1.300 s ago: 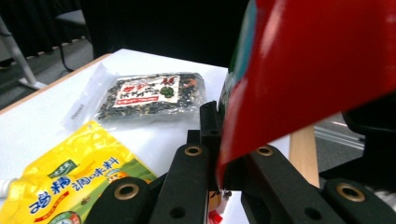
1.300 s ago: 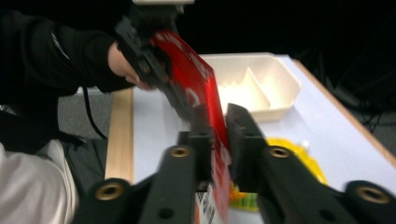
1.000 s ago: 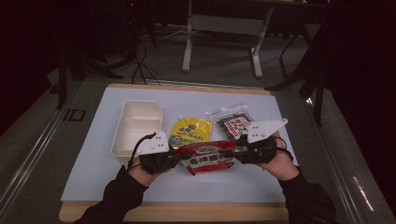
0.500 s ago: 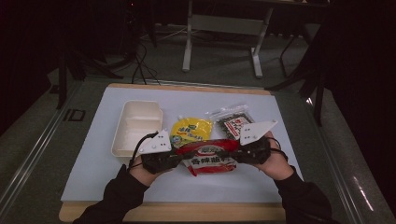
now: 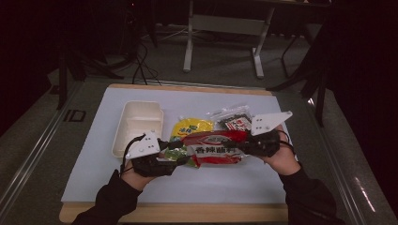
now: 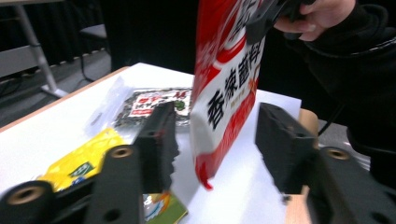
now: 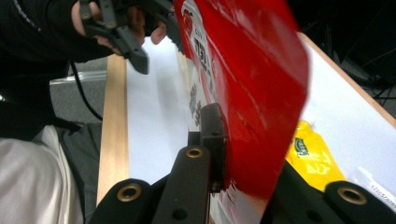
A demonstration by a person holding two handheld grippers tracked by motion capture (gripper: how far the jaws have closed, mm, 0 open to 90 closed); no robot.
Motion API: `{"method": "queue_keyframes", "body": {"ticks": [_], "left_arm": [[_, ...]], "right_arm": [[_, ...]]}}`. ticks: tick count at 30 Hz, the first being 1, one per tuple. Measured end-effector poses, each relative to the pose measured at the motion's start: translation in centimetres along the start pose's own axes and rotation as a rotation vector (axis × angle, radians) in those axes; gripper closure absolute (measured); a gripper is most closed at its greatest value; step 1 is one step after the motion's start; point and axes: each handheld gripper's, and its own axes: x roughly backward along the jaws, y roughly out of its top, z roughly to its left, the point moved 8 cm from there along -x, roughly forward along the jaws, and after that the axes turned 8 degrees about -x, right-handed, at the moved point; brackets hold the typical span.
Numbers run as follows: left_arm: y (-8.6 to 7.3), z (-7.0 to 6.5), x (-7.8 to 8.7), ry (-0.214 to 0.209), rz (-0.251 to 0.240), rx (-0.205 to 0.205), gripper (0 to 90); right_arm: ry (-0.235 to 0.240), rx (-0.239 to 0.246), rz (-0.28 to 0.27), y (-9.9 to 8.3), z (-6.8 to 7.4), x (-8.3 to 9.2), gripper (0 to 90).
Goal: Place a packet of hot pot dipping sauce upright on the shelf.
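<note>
Pinching red packet edge, right gripper, left gripper released

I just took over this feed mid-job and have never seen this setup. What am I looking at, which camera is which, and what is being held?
A person works at a white table with a hand-held gripper in each hand. The high view looks down from above; each gripper view rides on its own tool, looking along its black jaws. The right hand-held gripper is clamped on one end of a red snack packet. The left hand-held gripper has just been opening: in its view the jaws stand either side of the packet's other end, apart from it. On the table lie a cream tray, a yellow packet and a clear dark packet.
</note>
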Motion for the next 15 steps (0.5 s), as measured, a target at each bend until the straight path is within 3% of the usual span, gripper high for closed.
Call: {"method": "queue_keyframes", "body": {"ticks": [2,4,5,9,15], "left_arm": [[-0.2,0.1,0.4,0.021,0.003,0.01,33.5],[-0.5,0.0,0.7,0.002,-0.001,0.027,22.3],[-0.7,0.0,0.8,0.015,0.002,0.035,16.0],[-1.4,-0.7,1.1,0.001,-0.003,0.045,3.6],[-3.3,-2.4,1.5,0.01,0.009,0.028,1.5]], "right_arm": [[-0.003,-0.009,-0.01,0.3,-0.3,0.1,90.0],[-0.005,-0.013,-0.018,0.6,-0.6,0.1,90.0],[-0.01,-0.015,-0.02,0.8,-0.7,0.0,90.0],[-0.011,-0.025,-0.028,1.4,-1.1,-0.6,90.0],[-0.022,-0.056,-0.05,2.5,-2.0,-1.6,90.0]]}}
